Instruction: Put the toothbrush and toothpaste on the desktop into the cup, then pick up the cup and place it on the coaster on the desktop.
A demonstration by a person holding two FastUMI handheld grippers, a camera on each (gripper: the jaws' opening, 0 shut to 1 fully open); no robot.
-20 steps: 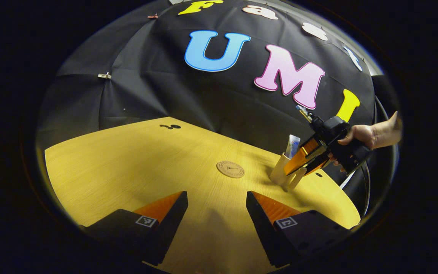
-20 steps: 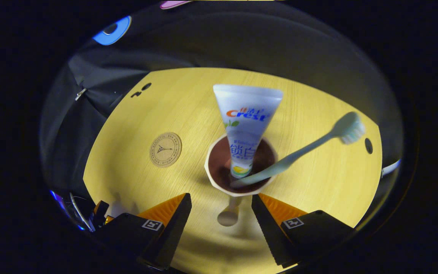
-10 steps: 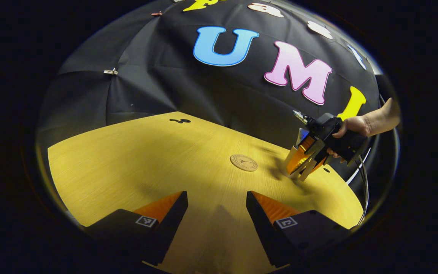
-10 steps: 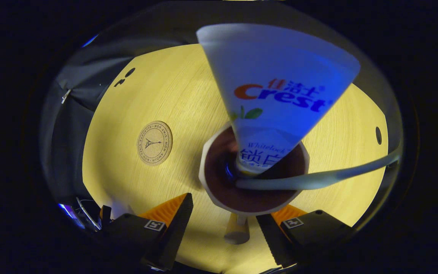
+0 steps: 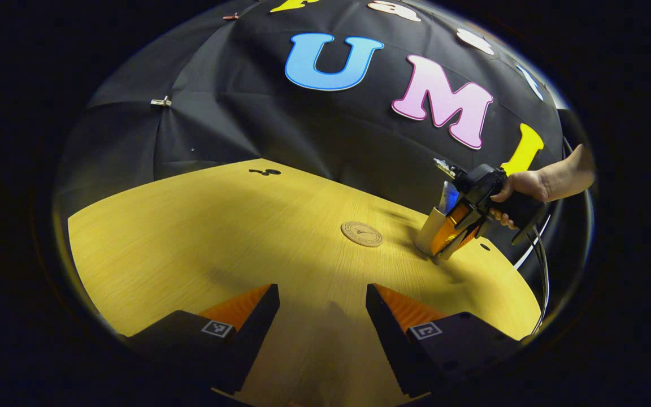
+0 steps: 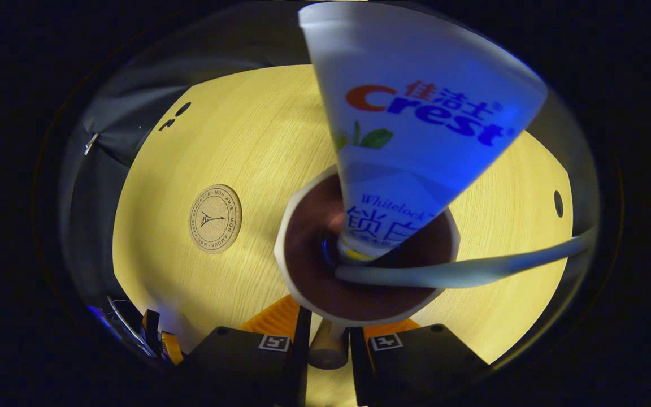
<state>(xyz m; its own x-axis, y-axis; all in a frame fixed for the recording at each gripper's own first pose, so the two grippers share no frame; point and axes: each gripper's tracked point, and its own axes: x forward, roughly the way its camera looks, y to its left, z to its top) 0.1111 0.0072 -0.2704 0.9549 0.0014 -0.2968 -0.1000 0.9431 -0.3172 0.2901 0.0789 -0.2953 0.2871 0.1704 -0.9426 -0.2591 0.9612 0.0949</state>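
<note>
Right gripper view: the cup (image 6: 308,226) is seen from above, standing on the table (image 6: 246,141), with the toothpaste tube (image 6: 416,130) upright inside it and the toothbrush (image 6: 472,268) leaning out over the rim. The cup's handle (image 6: 325,345) is pinched between the fingers of the right tongs (image 6: 325,353), which are closed nearly all the way onto it. The cork coaster (image 6: 215,219) lies just beside the cup, bare. In the left gripper view the cup (image 5: 430,234) is seen held by the right tongs (image 5: 455,237) next to the coaster (image 5: 362,233) — the left tongs (image 5: 322,308) are held wide open over the table with nothing between them. Trouble is judged likeliest in the lift: a handle grip is narrow, so the top-heavy cup could be swung or tipped — the toothbrush spilled, or the coaster missed.
</note>
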